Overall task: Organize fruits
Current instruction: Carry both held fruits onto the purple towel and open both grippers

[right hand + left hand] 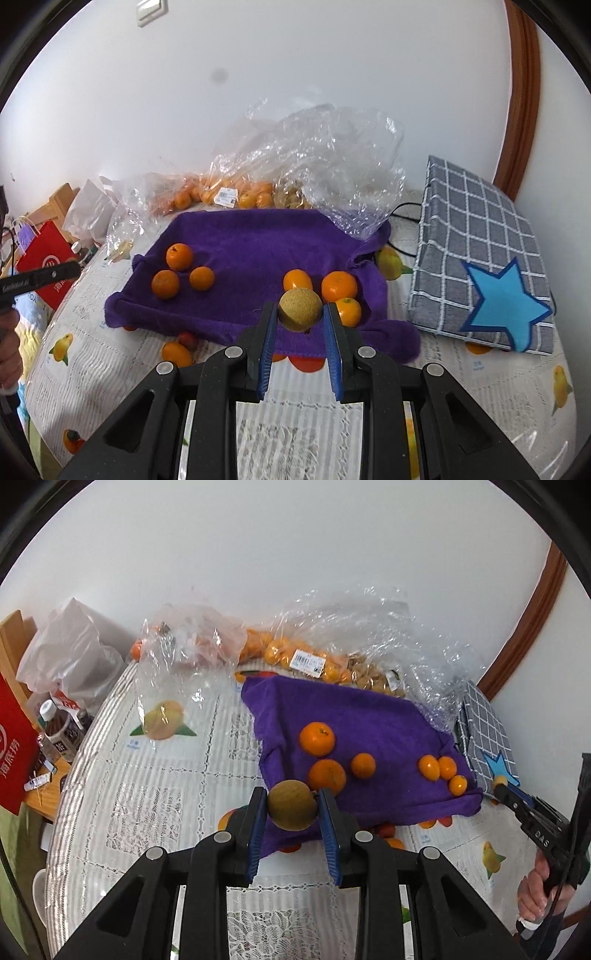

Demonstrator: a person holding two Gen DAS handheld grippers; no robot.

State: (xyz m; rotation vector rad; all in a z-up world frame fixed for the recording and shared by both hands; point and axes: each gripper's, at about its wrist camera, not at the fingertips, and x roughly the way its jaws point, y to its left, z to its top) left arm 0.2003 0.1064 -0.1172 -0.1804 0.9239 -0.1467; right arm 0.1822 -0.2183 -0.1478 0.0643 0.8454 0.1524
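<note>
A purple towel (369, 716) (251, 240) lies on the table with several oranges on it. Three oranges (317, 738) (179, 256) sit in a group on its left part, three more (430, 767) (339, 286) on its right part. My left gripper (292, 801) is shut on a brownish-green round fruit (291, 805) above the towel's near left edge. My right gripper (300, 310) is shut on a speckled yellow-brown round fruit (300, 309) above the towel's near right edge, just in front of the right group. The right gripper also shows in the left wrist view (517, 797).
Clear plastic bags with oranges (291, 653) (229, 194) and nuts (373, 677) lie behind the towel by the wall. A grey checked bag with a blue star (480, 258) stands at the right. A red bag (14, 734) and bottle (59, 727) are left.
</note>
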